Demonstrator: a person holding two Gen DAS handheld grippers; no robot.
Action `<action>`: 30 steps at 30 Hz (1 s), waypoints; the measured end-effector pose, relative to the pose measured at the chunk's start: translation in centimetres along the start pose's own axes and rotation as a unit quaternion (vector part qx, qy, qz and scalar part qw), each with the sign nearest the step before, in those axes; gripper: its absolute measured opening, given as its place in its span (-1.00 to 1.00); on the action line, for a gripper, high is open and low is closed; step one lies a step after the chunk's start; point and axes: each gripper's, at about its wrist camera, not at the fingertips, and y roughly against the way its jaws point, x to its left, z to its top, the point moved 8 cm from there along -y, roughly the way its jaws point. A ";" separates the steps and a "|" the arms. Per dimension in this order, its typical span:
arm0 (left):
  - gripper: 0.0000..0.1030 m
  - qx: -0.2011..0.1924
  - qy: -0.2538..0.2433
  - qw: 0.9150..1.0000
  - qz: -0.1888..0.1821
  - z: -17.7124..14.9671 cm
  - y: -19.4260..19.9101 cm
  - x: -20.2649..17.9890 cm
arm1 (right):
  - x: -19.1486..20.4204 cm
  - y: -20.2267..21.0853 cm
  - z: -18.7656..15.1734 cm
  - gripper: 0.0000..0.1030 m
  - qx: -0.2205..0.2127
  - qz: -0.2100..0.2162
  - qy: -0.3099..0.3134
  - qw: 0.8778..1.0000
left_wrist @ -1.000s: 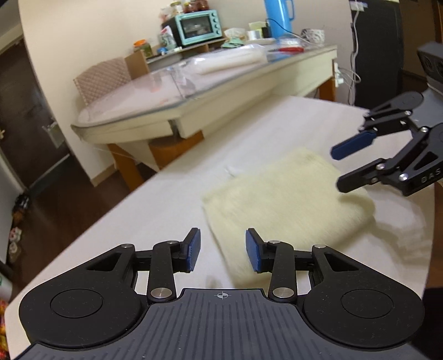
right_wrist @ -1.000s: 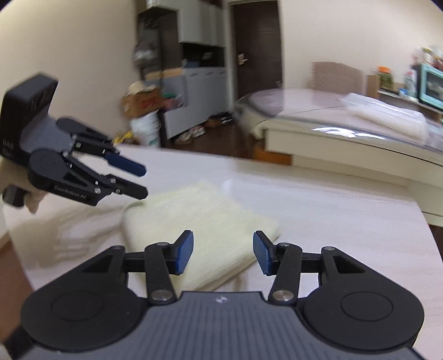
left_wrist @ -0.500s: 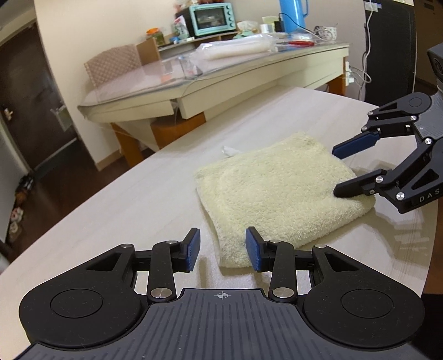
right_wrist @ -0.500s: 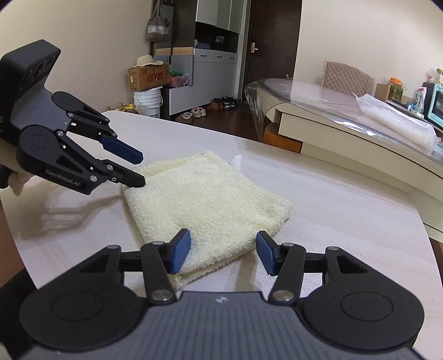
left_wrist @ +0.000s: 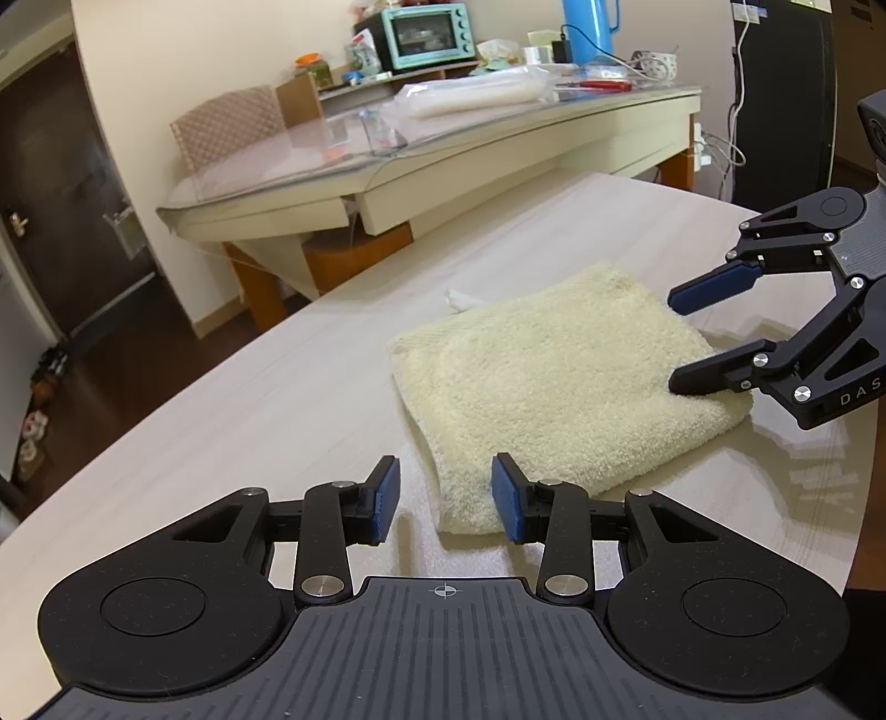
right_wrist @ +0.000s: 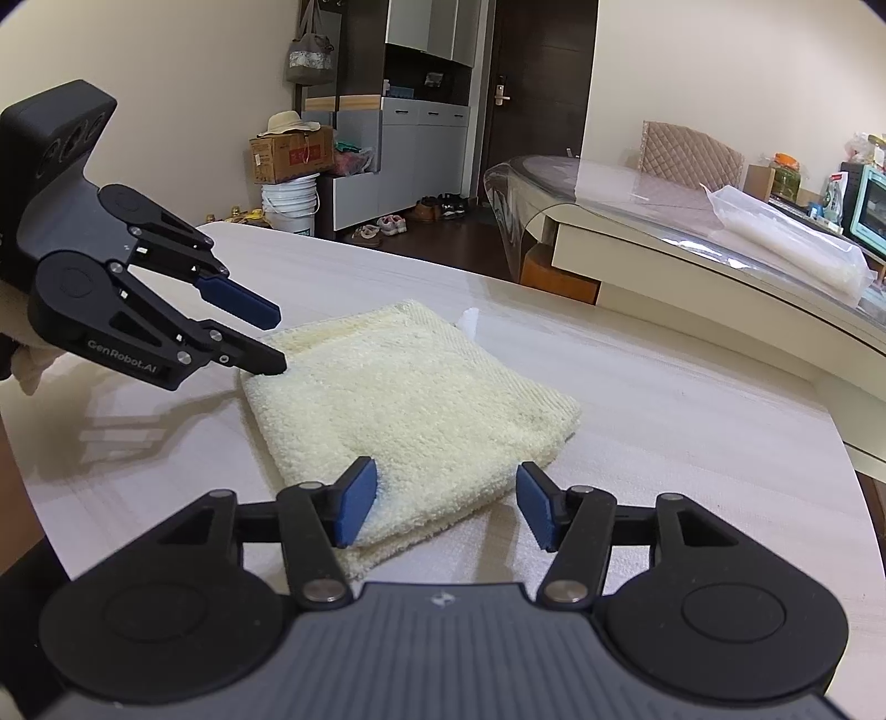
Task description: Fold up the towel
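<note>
A pale yellow towel [left_wrist: 559,376] lies folded into a thick square on the light wooden table [left_wrist: 249,415]; it also shows in the right wrist view [right_wrist: 410,404]. My left gripper [left_wrist: 443,498] is open at the towel's near corner; in the right wrist view [right_wrist: 274,340] its lower finger touches the towel's left corner. My right gripper [right_wrist: 443,509] is open over the towel's near edge; in the left wrist view [left_wrist: 675,340] its lower finger rests at the towel's right edge. Neither holds anything.
A small white tag [left_wrist: 459,299] sticks out at the towel's far edge. A glass-topped table [left_wrist: 443,160] with a teal oven [left_wrist: 426,33] and a plastic bag stands beyond. The table edge runs close on the left [left_wrist: 111,443].
Both grippers have come lower and closer to the towel's opposite corners. The towel has not changed shape. Both grippers stay open.
</note>
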 end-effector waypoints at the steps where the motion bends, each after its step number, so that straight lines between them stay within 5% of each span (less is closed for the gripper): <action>1: -0.18 -0.002 0.002 1.000 0.002 0.0 0.1 0.1 | 0.0 0.1 0.1 0.19 -0.001 0.001 -0.003 1.000; 5: -0.18 -0.020 0.015 1.000 0.012 0.2 1.3 0.5 | -1.1 1.1 1.4 0.18 -0.027 0.003 -0.029 0.999; 12: -0.18 -0.030 0.025 0.999 0.023 -0.1 3.1 -1.0 | -6.2 0.6 3.3 0.17 -0.022 -0.068 -0.025 0.997; 19: -0.17 -0.015 0.041 0.999 0.008 -0.5 1.5 -1.9 | -6.4 -2.7 4.6 0.17 -0.003 -0.057 0.027 0.998; 24: 0.05 -0.008 0.043 0.999 0.010 -0.5 0.9 -1.1 | -6.8 -4.5 3.8 0.16 0.025 -0.062 0.062 0.996; 30: 0.07 0.000 0.038 0.999 0.019 -0.2 -0.1 0.7 | -6.6 -3.1 2.3 0.16 0.021 -0.055 0.033 0.998</action>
